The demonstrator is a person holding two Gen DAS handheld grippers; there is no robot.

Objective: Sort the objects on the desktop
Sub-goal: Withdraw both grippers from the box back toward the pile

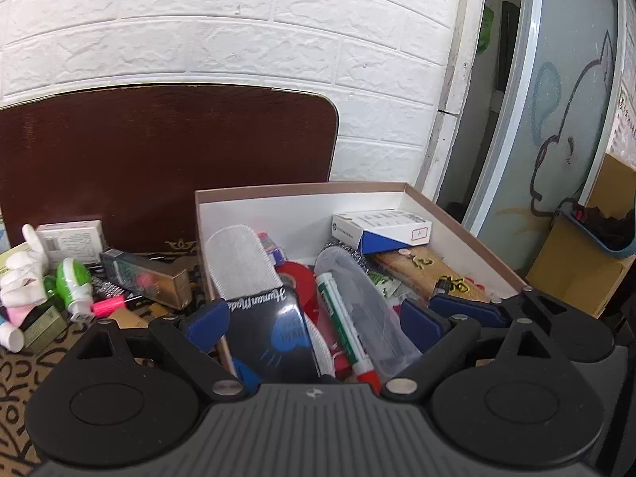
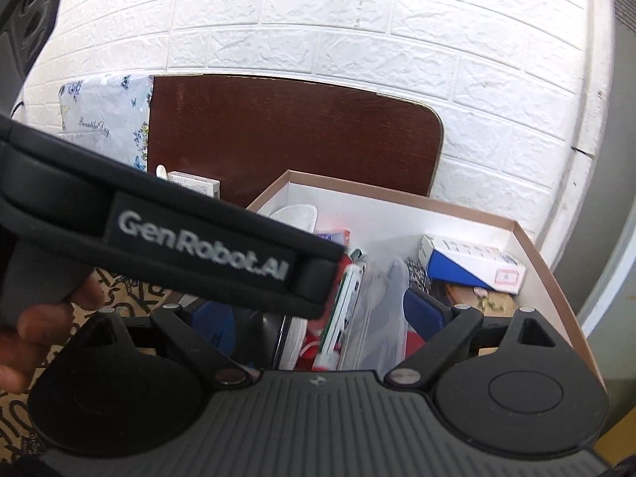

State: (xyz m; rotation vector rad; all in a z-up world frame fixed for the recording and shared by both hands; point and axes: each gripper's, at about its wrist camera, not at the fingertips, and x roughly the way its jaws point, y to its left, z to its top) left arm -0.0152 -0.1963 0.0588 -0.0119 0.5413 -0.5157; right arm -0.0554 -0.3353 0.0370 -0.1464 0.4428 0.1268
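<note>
overhead, both grippers wide above a full sorting box

room: white embossed brick wall (image 1: 238,31); a dark brown board (image 1: 159,159) leans against it. a frosted glass door (image 1: 564,119) with a drawn outline stands to the right. the table (image 1: 16,377) carries a tan cloth with black lettering.

cardboard box (image 1: 302,189), white inside, sits on the table below both grippers. inside it: a green-and-white marker (image 1: 344,326), long axis running from the near wall toward the far wall, red end nearest the camera; a red tape roll (image 1: 300,282); a black tin (image 1: 274,334); a clear plastic case (image 1: 357,302); a blue-and-white carton (image 1: 381,228) tilted at the far right corner.

left of the box, on the cloth: a pink highlighter (image 1: 109,305), a green-and-white item (image 1: 73,282), a dark rectangular box (image 1: 147,276).

left gripper (image 1: 314,318): jaws spread wide, holding nothing. right gripper (image 2: 318,314): jaws wide, holding nothing; the left gripper's black body crosses its view.
</note>
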